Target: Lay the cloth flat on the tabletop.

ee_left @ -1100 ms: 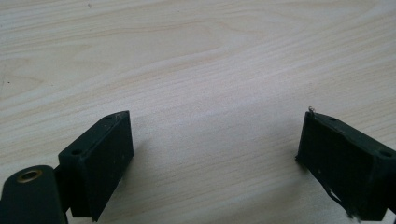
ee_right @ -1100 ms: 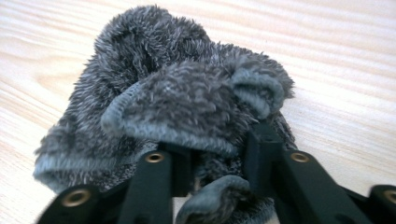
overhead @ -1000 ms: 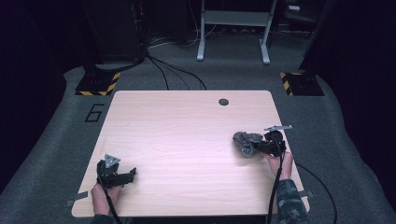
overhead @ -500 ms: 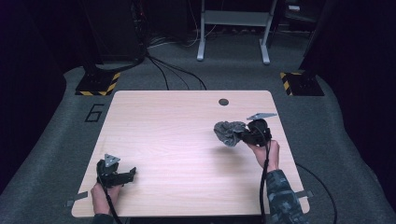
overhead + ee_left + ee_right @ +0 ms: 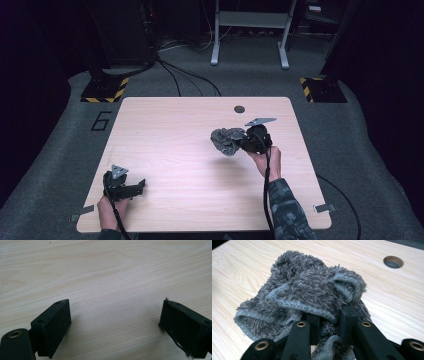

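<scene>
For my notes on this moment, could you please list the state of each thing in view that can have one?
Grey cloth: bunched up, gripped, lifted off the table.
Right gripper: fingers shut on the grey cloth, above the table.
Left gripper: fingers wide open, nothing between them, low over the table.
Table: bare light wood, round hole near its far edge.

Place: you're working in a lab-style recording room.
Signs: hazard-striped bases (image 5: 105, 89) flanking, cables (image 5: 176, 75) trailing over grey carpet (image 5: 60, 125), bare wooden table (image 5: 165, 125).
</scene>
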{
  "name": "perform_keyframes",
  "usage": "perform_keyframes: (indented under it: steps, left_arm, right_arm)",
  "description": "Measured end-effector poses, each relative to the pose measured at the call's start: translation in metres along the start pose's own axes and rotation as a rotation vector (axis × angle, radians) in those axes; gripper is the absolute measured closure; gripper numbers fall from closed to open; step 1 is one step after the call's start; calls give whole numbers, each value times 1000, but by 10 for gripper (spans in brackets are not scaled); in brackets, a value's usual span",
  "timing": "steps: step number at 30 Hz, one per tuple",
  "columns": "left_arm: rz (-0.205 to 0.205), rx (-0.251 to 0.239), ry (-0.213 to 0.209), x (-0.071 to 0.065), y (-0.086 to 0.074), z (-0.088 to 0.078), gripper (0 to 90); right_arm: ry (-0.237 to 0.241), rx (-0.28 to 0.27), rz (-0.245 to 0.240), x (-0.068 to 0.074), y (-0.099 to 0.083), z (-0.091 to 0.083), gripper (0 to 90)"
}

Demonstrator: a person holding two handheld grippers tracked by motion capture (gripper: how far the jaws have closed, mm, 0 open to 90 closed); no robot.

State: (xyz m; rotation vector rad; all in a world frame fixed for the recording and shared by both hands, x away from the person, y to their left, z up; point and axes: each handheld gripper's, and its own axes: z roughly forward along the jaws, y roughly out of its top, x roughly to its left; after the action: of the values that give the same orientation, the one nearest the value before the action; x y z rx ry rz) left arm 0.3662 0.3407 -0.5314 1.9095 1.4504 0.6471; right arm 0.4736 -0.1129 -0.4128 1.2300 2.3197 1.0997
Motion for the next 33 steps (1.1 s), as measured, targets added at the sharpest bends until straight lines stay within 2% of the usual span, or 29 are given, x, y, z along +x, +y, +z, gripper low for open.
perform_keyframes:
  steps: [3, 10, 15, 16, 19, 21, 23, 24, 25, 27, 30, 31, 33]
  left_arm:
    - [0, 0, 0, 0, 0, 0, 100]
    - [-1, 0, 0, 0, 0, 0, 100]
    - [0, 0, 1, 0, 0, 0, 101]
    - [-1, 0, 0, 0, 0, 0, 101]
    - [-1, 1, 0, 0, 0, 0, 101]
    - [-1, 1, 0, 0, 0, 0, 101]
    - [0, 2, 0, 0, 0, 0, 100]
    - [-1, 2, 0, 0, 0, 0, 100]
    - [-1, 2, 0, 0, 0, 0, 99]
    - [-21, 10, 20, 0, 1, 0, 97]
    - [-32, 68, 77, -3, 10, -2, 92]
    - [-35, 54, 70, -5, 12, -3, 84]
    - [-62, 20, 28, -11, 21, -6, 38]
  right_arm:
    - [9, 18, -8, 4, 0, 9, 741]
    - [21, 20, -23, 9, 3, 27, 739]
    - [25, 66, -27, 15, -3, 49, 732]
    - [24, 65, -43, 16, -3, 52, 729]
    - [35, 75, -46, 22, -7, 60, 707]
    - [28, 89, -49, 28, -10, 70, 614]
    - [14, 122, -64, 33, -15, 79, 439]
    - [23, 131, -62, 33, -18, 80, 332]
    - [30, 127, -57, 32, -21, 80, 284]
    - [56, 121, -57, 29, -25, 72, 216]
    - [76, 95, -48, 20, -31, 53, 185]
    - [74, 85, -36, 17, -33, 46, 188]
    - [68, 66, -35, 10, -36, 36, 188]
